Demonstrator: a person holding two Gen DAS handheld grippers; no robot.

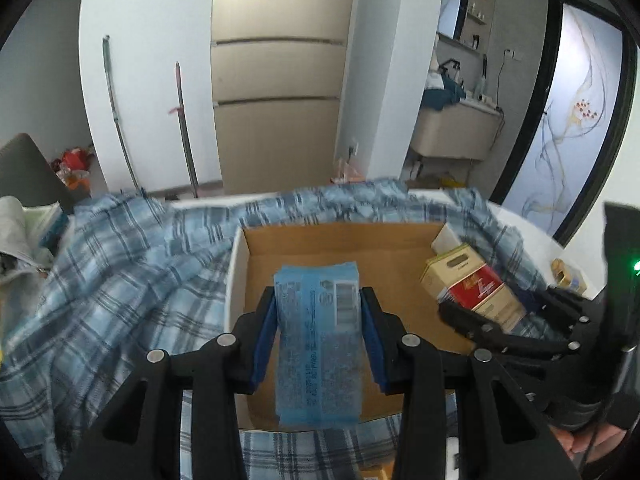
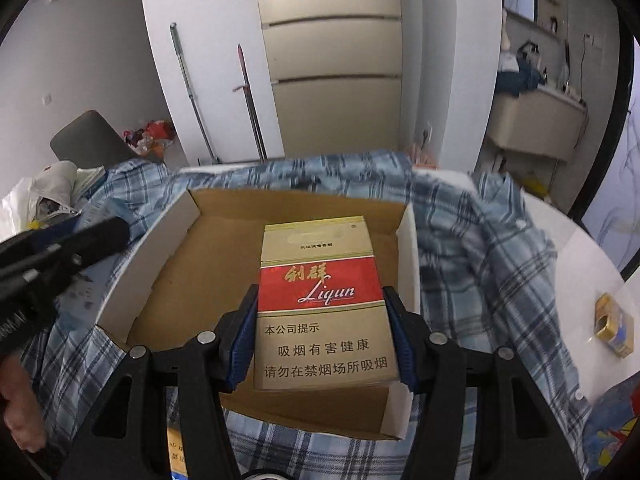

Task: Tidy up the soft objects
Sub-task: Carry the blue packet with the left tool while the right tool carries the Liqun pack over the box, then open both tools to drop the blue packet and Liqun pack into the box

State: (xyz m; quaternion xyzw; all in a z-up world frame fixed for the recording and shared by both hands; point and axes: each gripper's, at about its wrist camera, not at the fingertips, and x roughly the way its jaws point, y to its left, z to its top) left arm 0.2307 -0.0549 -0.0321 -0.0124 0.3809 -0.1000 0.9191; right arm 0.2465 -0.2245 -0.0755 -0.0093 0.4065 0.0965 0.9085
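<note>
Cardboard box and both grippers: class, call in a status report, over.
Left gripper shut on blue tissue pack. Right gripper shut on cigarette pack. Both over cardboard box. Nothing blocking.

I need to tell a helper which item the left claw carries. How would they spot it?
Find the open cardboard box on the blue plaid cloth. Above it, the left claw grips a pale blue plastic-wrapped pack, unlike the neighbouring red-and-gold carton.
</note>
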